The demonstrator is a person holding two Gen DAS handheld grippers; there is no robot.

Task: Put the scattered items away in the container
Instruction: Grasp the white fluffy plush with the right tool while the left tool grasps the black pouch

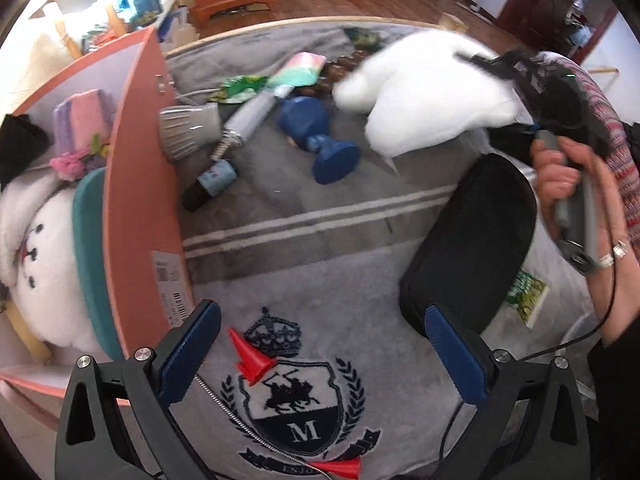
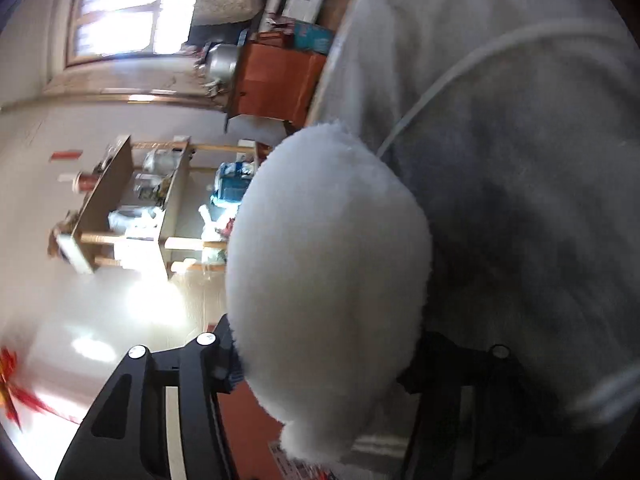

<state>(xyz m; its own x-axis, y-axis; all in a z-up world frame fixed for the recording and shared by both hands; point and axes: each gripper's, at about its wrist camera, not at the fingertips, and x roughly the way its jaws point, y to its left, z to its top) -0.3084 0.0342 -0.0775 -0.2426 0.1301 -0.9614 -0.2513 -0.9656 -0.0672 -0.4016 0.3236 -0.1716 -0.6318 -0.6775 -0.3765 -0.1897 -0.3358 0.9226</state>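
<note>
right gripper carries white plush toward the box

right gripper (image 2: pixel 320 364) is clenched on a white plush toy (image 1: pixel 424 92), which hangs in the air above the grey towel (image 1: pixel 320 240) on the counter, well apart from the pink container (image 1: pixel 140 184) at the left. left gripper (image 1: pixel 320 352) is released, its blue fingers (image 1: pixel 188 348) wide apart and holding nothing, low over the towel's crest.

the container already holds a snowman plush (image 1: pixel 40 248), a teal item (image 1: pixel 90 260) and a pink-purple thing (image 1: pixel 86 120), so room looks tight. i judge that the soft toy can catch on the container wall or sit on top of the snowman and roll out again. its loose, fluffy body may also slip from the grip if only a little fur is pinched.

still on the towel: a blue goblet (image 1: pixel 320 136), a grey cup (image 1: pixel 188 128), a small bottle (image 1: pixel 210 184), a black oval case (image 1: pixel 472 248), red cones (image 1: pixel 252 356) and some packets.

in the right wrist view the plush covers the fingertips, so how deep the grip sits cannot be seen. both pictures are blurred by motion, and the container's far side is cut off.
</note>
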